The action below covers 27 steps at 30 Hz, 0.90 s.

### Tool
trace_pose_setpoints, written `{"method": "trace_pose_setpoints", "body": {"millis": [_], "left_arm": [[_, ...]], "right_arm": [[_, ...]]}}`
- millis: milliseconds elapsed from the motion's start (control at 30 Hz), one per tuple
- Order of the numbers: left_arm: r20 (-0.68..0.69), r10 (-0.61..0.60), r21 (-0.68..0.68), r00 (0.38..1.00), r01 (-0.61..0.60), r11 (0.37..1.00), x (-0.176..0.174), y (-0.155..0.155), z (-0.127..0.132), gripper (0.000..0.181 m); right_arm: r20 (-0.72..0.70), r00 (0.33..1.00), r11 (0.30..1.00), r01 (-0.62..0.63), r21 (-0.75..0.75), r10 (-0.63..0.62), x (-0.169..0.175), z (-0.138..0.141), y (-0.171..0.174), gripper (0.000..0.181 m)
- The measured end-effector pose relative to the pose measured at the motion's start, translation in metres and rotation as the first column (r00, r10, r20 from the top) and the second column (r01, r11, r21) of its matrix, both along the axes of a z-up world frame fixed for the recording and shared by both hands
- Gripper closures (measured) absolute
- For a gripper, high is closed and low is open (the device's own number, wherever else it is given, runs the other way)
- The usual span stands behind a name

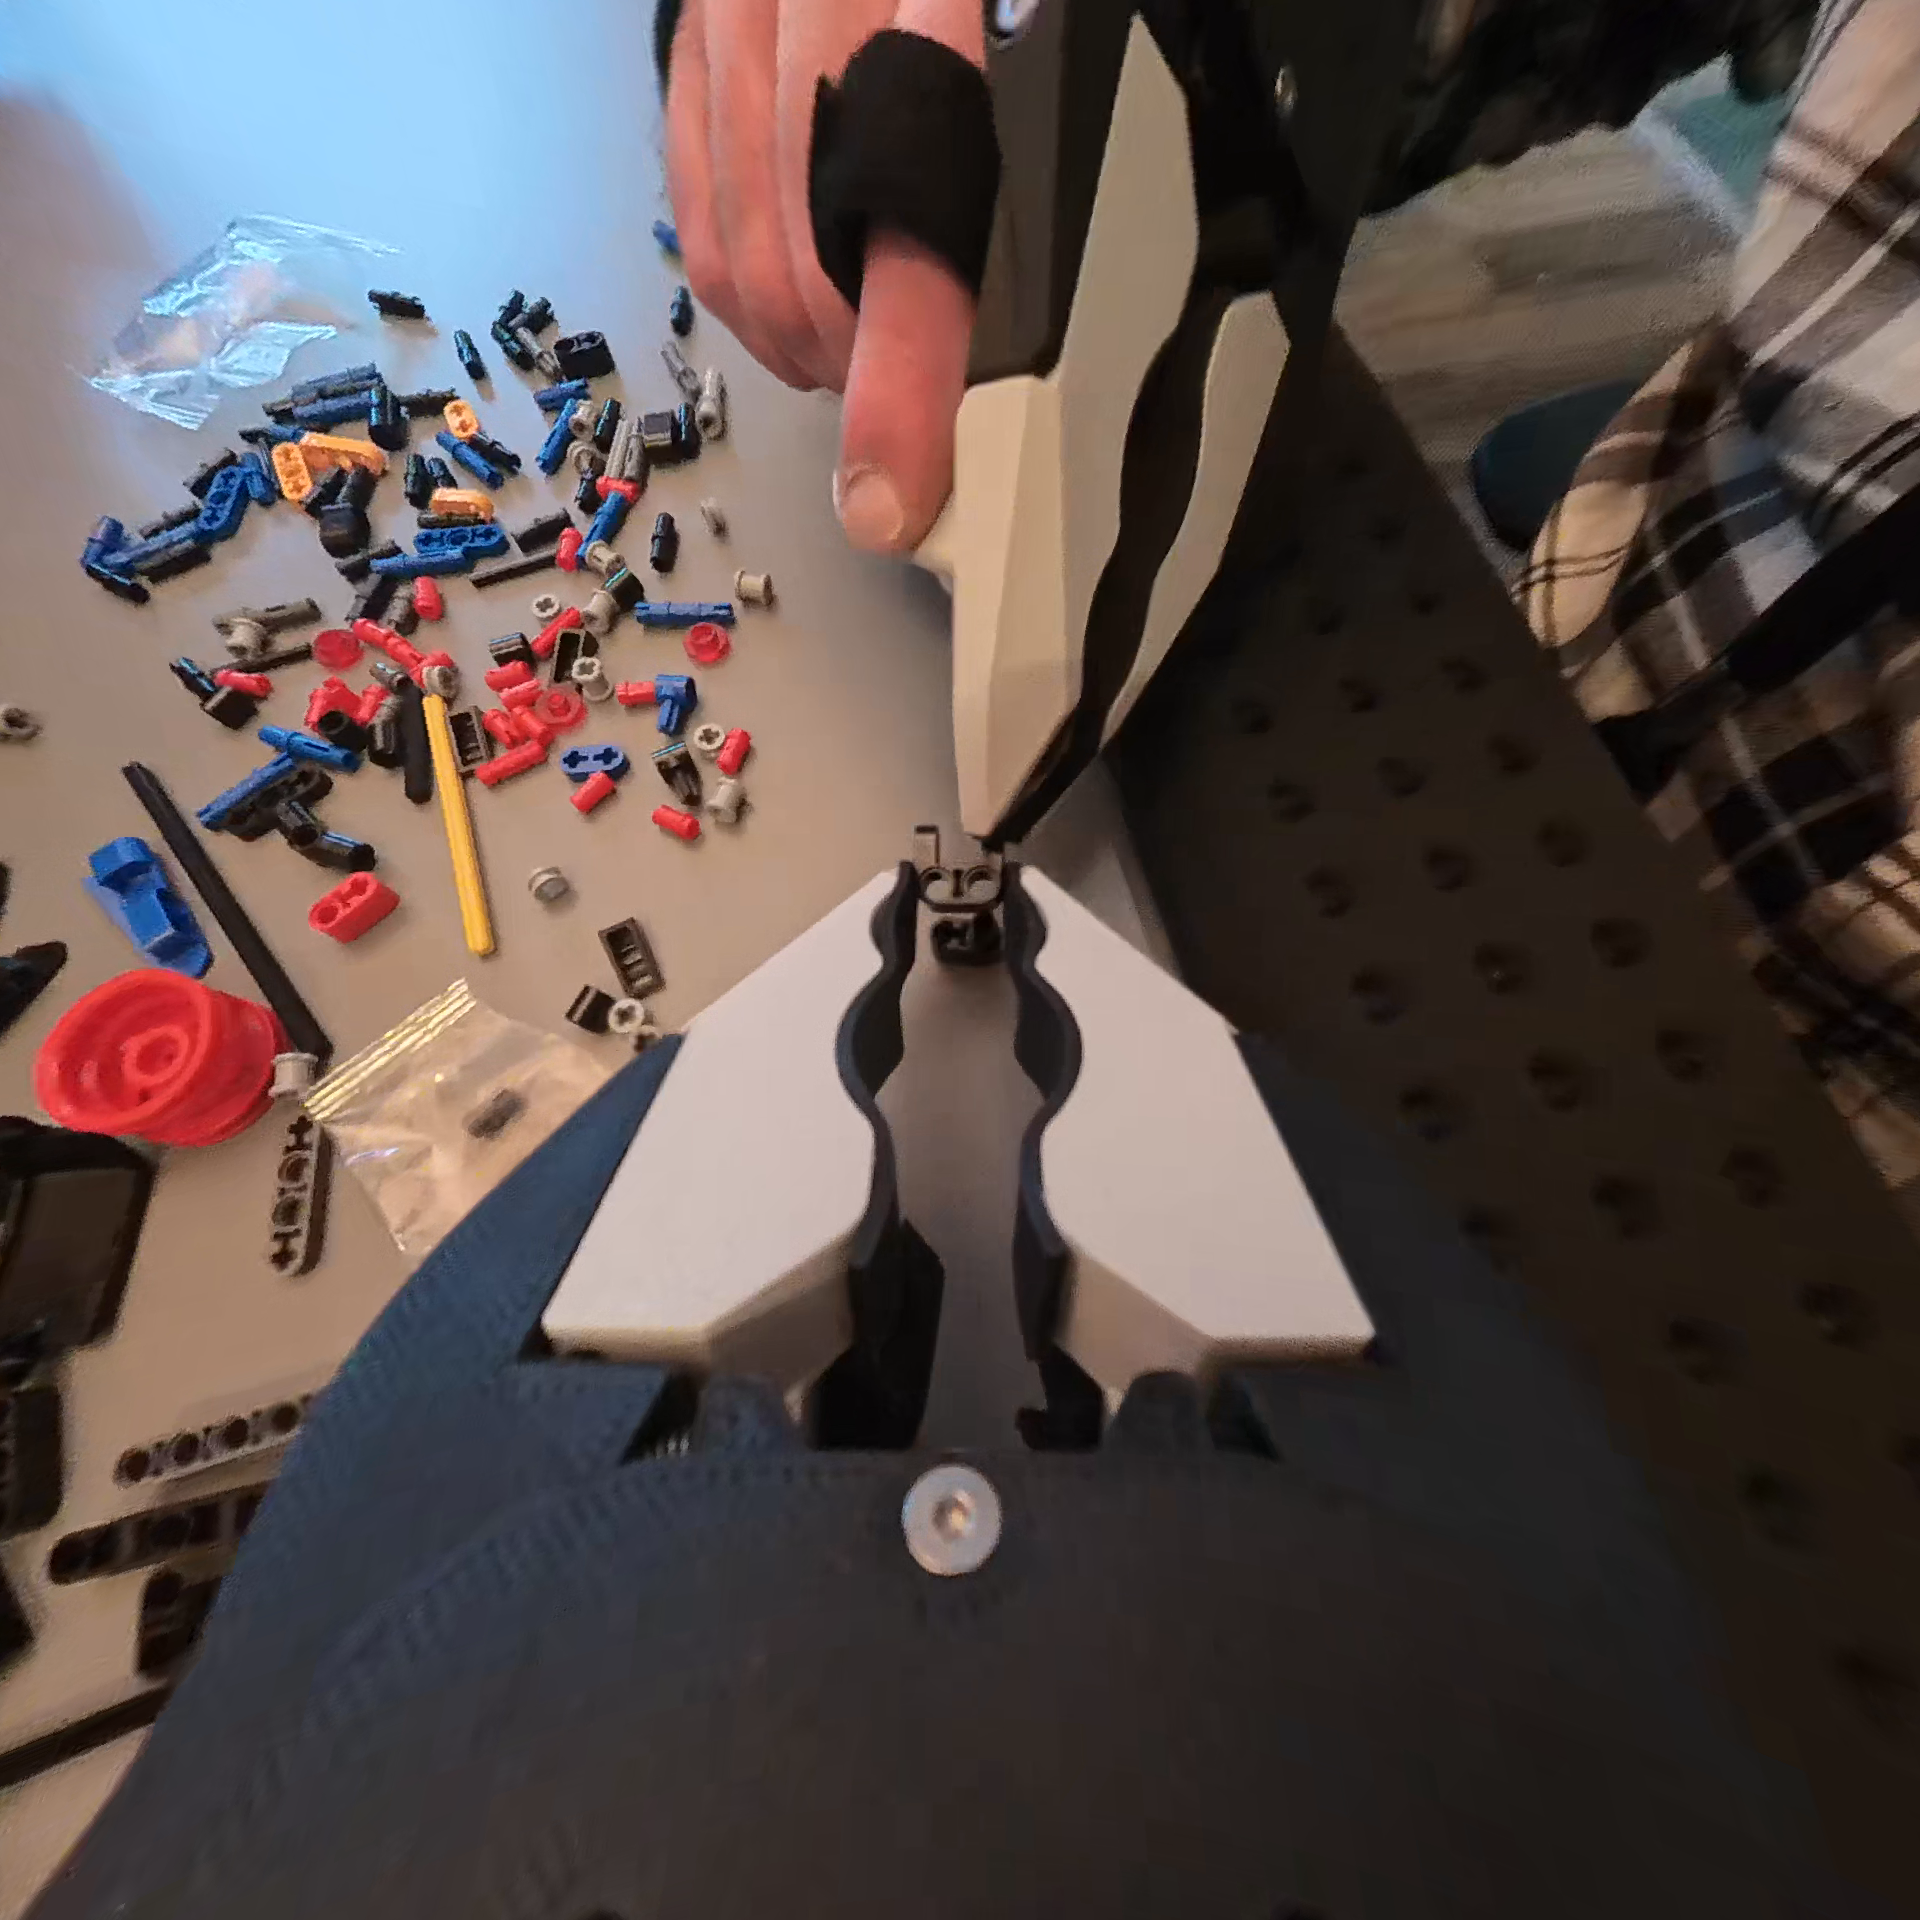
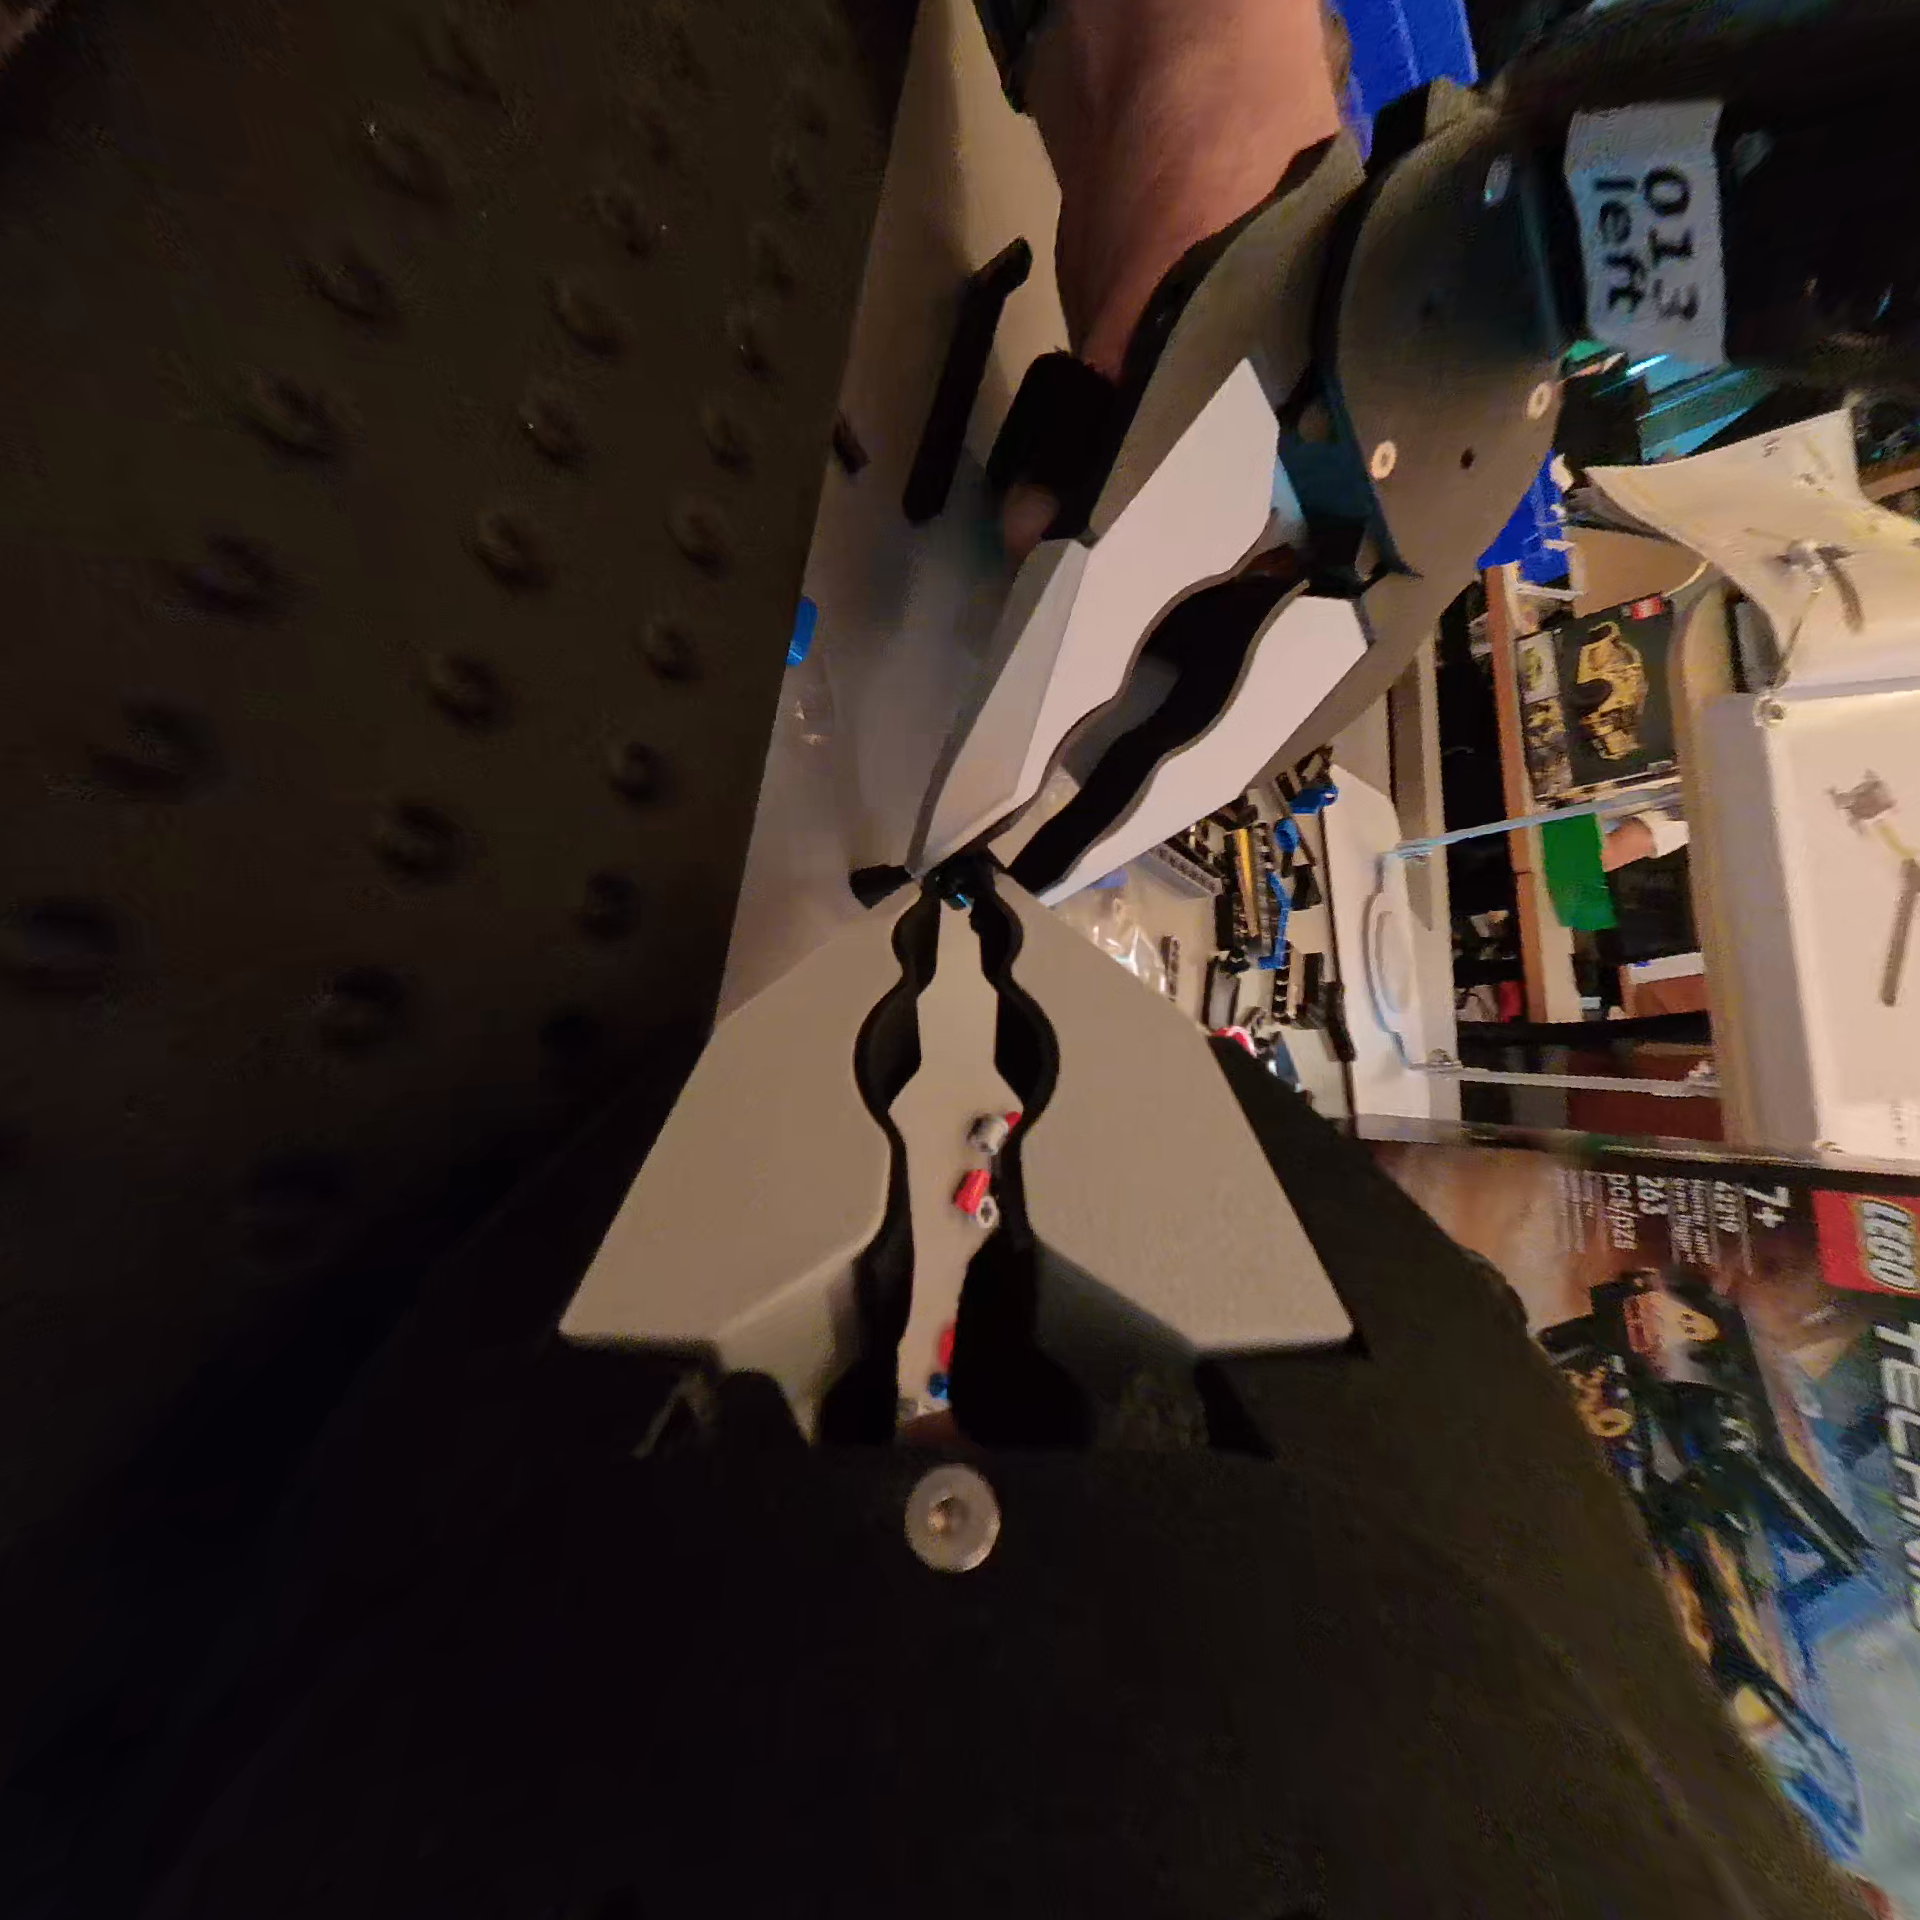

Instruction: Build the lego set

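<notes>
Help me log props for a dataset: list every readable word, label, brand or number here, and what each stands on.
I don't copy out writing, so here is where it stands:
White label on the left gripper body: short printed text, legible.
Colourful lego box, lower right: logo, numbers, title.
Dark box on the shelf behind: too small to read.
Left wrist view: none.

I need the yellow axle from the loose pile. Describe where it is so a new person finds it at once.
In the left wrist view, start at the big red wheel at the left edge of the table. To its right, a long black axle slants down the table, and beyond that lies the yellow axle. It is the only long yellow rod among the short red, blue and black pins.
</notes>
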<state>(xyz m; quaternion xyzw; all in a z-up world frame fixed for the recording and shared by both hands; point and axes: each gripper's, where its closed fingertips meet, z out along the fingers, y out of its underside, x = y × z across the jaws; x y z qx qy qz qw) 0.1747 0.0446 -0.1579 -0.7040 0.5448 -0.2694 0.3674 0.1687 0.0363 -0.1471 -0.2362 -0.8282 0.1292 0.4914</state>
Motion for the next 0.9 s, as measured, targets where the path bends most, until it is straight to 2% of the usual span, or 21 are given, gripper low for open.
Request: {"method": "trace_pose_setpoints", "body": {"millis": [300, 900], "left_arm": [[-0.075, 0.000, 0.086, 0.997, 0.007, 0.996, 0.0016, 0.0019, -0.0072, 0.167], [-0.162, 0.001, 0.100, 0.987, 0.015, 0.995, -0.0015, 0.0023, -0.0100, 0.167]], "right_arm": [[0.032, 0.999, 0.998, -0.015, -0.060, 0.017, 0.0023, -0.0074, -0.0004, 0.176], [0.055, 0.998, 0.988, -0.004, -0.155, 0.013, 0.0005, -0.0104, 0.0000, 0.177]]}}
